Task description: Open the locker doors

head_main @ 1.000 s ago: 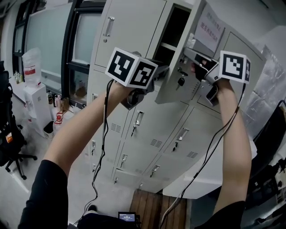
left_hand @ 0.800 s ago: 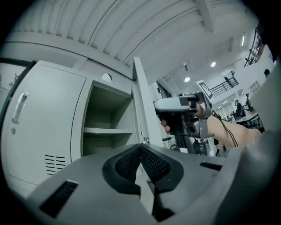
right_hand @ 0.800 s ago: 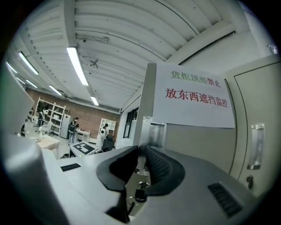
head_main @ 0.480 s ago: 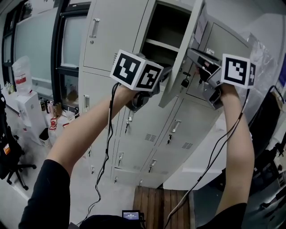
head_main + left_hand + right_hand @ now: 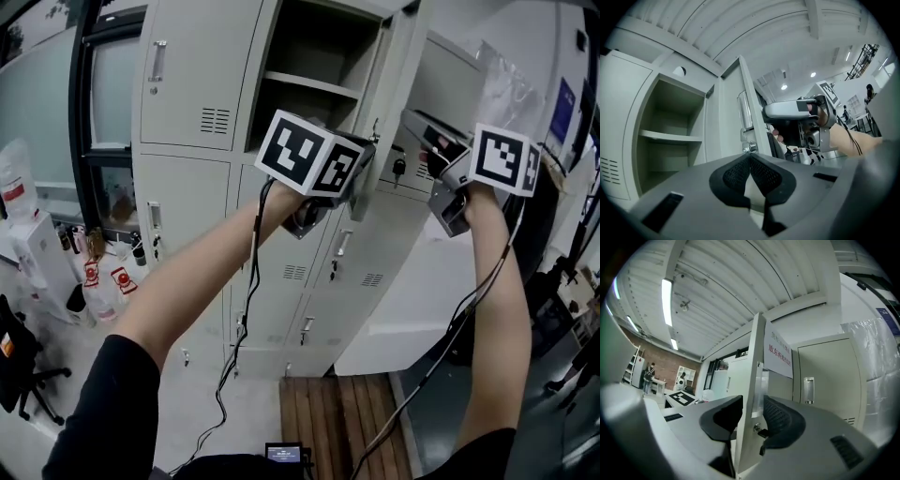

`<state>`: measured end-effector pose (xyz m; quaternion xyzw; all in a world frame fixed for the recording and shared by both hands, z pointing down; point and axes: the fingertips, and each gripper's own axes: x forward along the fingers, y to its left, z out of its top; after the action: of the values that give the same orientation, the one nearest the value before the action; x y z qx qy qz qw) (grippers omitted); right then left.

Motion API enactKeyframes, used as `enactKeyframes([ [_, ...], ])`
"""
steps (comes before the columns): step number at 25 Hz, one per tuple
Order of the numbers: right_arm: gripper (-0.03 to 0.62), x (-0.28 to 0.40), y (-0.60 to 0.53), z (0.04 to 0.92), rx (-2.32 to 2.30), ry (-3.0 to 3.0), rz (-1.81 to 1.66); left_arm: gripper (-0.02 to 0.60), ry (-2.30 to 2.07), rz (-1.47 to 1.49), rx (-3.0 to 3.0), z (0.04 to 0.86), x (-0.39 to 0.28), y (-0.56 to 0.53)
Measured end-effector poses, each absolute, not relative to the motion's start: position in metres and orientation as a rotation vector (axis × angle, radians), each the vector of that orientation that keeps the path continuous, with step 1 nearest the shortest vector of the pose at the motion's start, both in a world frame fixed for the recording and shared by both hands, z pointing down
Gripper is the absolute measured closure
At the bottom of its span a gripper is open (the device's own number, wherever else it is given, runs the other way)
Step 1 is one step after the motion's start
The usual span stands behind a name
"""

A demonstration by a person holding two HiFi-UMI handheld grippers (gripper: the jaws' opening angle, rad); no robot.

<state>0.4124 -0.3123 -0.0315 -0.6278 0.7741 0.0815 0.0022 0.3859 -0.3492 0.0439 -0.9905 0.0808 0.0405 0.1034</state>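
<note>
Right claw has just been opening and now sits spread. The free edge of the upper locker door stands between its pads, and neither pad is squeezing it as far as I can see. That door's swung way out, with a paper notice on its outer face. Left claw is pressed together on nothing. It's parked on the door's inner side, just beside the latch, facing the open compartment and its shelf. The lower locker doors are all closed.

light: bright, ceiling strips | edges: fisheye, dark corners
</note>
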Motion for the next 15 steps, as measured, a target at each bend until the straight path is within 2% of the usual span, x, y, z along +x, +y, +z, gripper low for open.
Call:
enactKeyframes([
  [7,0.459,0.427,-0.315,-0.015,-2.087,2.337,0.243,0.563,0.144,0.062,-2.915,0.062,0.417,-0.319],
  [15,0.467,0.461,-0.312,-0.014,-2.262,2.176,0.215,0.563,0.232,0.018,-2.889,0.074,0.394,-0.344],
])
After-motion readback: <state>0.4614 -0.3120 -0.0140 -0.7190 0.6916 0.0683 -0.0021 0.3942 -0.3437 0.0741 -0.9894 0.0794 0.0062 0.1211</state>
